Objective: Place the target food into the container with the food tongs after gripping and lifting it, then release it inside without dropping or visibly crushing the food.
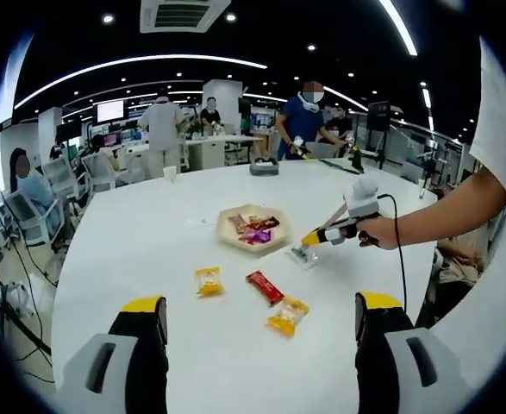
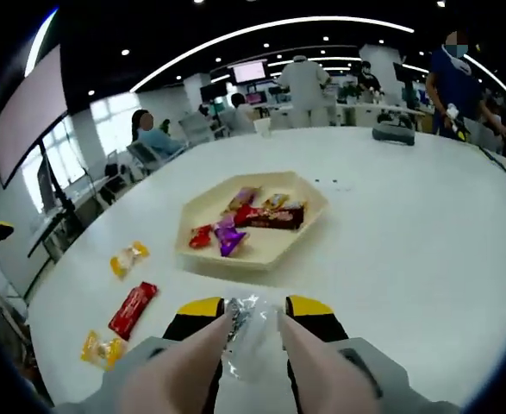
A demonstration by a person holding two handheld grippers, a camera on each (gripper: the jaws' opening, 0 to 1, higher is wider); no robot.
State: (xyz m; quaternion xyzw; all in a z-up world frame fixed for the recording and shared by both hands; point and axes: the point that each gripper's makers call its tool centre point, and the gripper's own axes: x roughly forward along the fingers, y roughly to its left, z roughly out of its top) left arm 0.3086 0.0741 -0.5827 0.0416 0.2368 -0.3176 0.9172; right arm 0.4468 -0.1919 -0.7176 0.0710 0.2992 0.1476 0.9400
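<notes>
In the left gripper view, the left gripper [image 1: 261,332] hangs open and empty above the table [image 1: 132,233]; three snacks lie just ahead.

In the right gripper view, the right gripper [image 2: 254,312] pinches tongs [image 2: 251,332] around a clear-wrapped candy [image 2: 240,317], the tray [image 2: 251,226] just ahead. Squeezing harder could crush it; slackening could drop it short.

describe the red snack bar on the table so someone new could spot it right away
On the white table, look beside the cream hexagonal tray, where three wrapped snacks lie loose. The red bar lies between two yellow packets; it is the only long, flat, red one outside the tray.
</notes>
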